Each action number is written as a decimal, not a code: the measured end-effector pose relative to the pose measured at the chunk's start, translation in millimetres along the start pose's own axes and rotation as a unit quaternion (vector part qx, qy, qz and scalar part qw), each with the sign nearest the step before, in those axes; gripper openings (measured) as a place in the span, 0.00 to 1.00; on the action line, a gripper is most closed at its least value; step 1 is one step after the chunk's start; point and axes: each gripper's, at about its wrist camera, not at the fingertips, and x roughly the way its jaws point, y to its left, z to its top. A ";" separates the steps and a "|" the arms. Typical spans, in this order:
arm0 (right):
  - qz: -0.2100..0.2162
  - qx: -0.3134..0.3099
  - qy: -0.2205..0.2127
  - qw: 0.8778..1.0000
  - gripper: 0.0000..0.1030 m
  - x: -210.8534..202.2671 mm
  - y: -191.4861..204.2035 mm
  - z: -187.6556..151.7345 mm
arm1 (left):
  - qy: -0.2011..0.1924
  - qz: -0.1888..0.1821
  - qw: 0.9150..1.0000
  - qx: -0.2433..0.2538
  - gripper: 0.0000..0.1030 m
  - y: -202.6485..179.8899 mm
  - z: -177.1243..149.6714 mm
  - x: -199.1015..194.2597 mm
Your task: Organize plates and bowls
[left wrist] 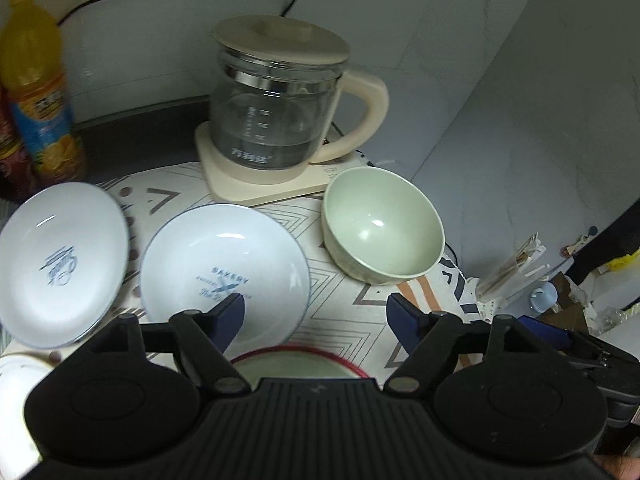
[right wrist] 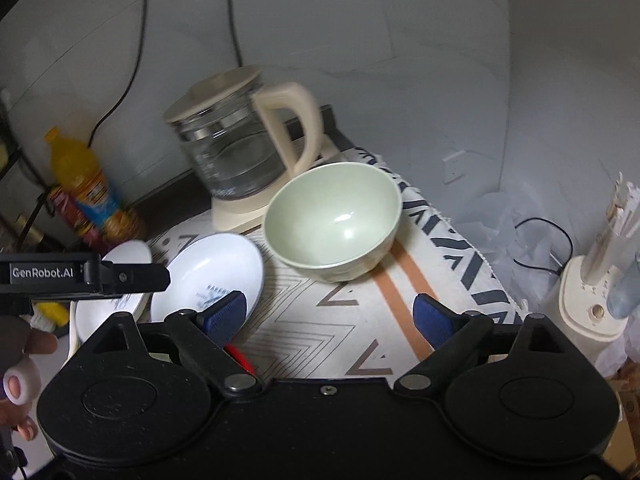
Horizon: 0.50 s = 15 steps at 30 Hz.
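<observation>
While both grippers hover over the patterned table mat (left wrist: 344, 304), nothing is held: the left gripper (left wrist: 316, 312) w/ dark blue pads is seen spread wide apart, empty, and the right gripper (right wrist: 330, 314) w/ blue textured pads is likewise spread apart, empty

Containers, per left wrist view:
- pale green ceramic bowl (left wrist: 384, 226) is seen upright on the mat, right of centre, just in front of the kettle base; nothing inside, only a light glare. In right wrist view the same bowl (right wrist: 334, 222) is seen ahead, btwn the fingers' lines
- white shallow plate w/ blue "BAKERY" print (left wrist: 224, 272) is seen at centre-left on the mat; empty; the left finger pad overlaps its near rim in view, contact can't be told
- second white shallow plate w/ blue logo (left wrist: 60, 264) is seen further left, looks tilted, rim near the first plate; empty
- green dish w/ red rim (left wrist: 298, 362) is partly seen just below the left gripper, mostly hidden by the gripper body; contents can't be told
- white container edge (left wrist: 16, 376) is seen at bottom left, blurred

Behind: glass kettle w/ cream lid and handle (left wrist: 276, 108) is seen on its cream base, some water in the lower part. Orange juice bottle (left wrist: 38, 92) is seen at far left, full-looking, by the wall

In right wrist view a person's hand (right wrist: 20, 364) is seen at left edge on the left gripper's body
</observation>
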 end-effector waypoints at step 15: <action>-0.043 0.086 -0.014 0.995 0.72 39.7 -15.9 12.5 | 0.016 -0.050 0.998 0.035 0.73 -0.8 32.1 62.0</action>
